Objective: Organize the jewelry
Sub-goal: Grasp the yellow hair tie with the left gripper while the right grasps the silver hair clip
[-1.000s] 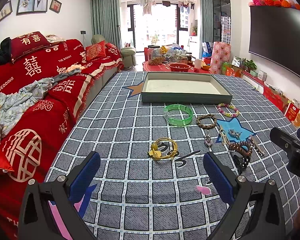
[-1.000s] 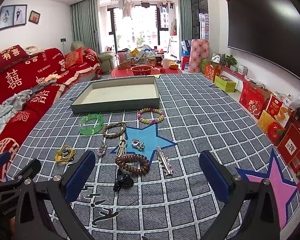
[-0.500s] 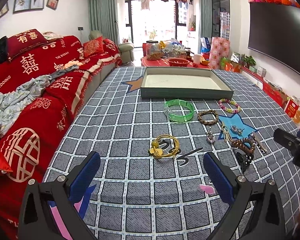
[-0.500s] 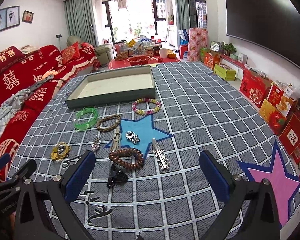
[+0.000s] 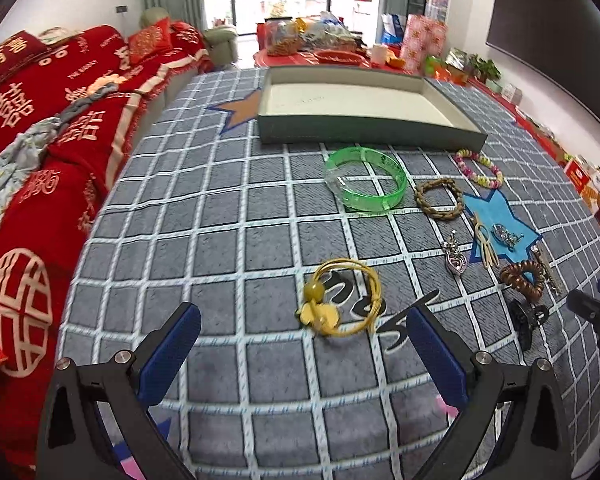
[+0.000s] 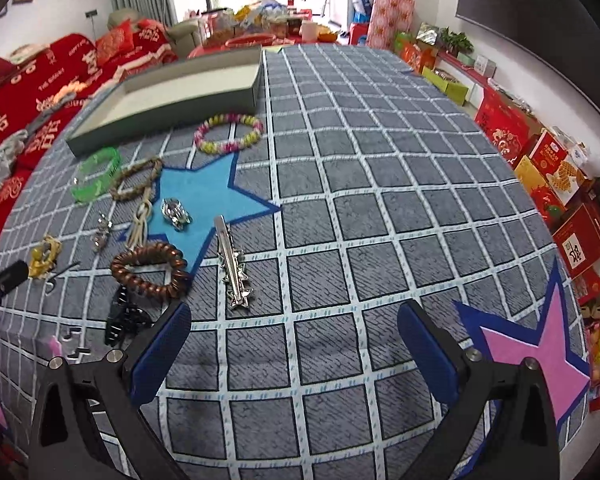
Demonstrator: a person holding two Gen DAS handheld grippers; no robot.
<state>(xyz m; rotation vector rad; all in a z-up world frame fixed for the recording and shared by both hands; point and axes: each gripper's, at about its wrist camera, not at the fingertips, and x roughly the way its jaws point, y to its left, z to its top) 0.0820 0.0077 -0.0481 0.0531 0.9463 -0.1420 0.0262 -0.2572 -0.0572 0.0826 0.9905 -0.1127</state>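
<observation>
Room: we are in a living room with a red-covered sofa [image 5: 60, 128] on our left and a dark screen on the right wall.
Surface: a grey grid-patterned cloth [image 5: 236, 240] with coloured stars carries everything; whether a counter or a bed lies beneath it, we cannot tell.
Tray: the shallow grey-green box [image 5: 364, 108] sits at the far side with nothing in it, so we judge the sorting has not begun.
Jewelry: the pieces lie loose between us and the tray, apart from one another, probably laid out for one-by-one pickup.
Left gripper: our left gripper [image 5: 304, 344] is spread wide, holding nothing, with the gold bangle [image 5: 346, 298] just ahead between its fingers; we read this as lining up a grasp.
Bangle lie: flat, its yellow charm toward us.
Right gripper: our right gripper [image 6: 294, 340] is likewise spread and empty, low over bare cloth.
Hair clip: the silver star hair clip [image 6: 232, 266] lies just ahead, long axis running away from us, wider starred end nearest.
Others: the brown coil hair tie [image 6: 150, 266] and black claw clip [image 6: 122, 318] lie left of it.
</observation>
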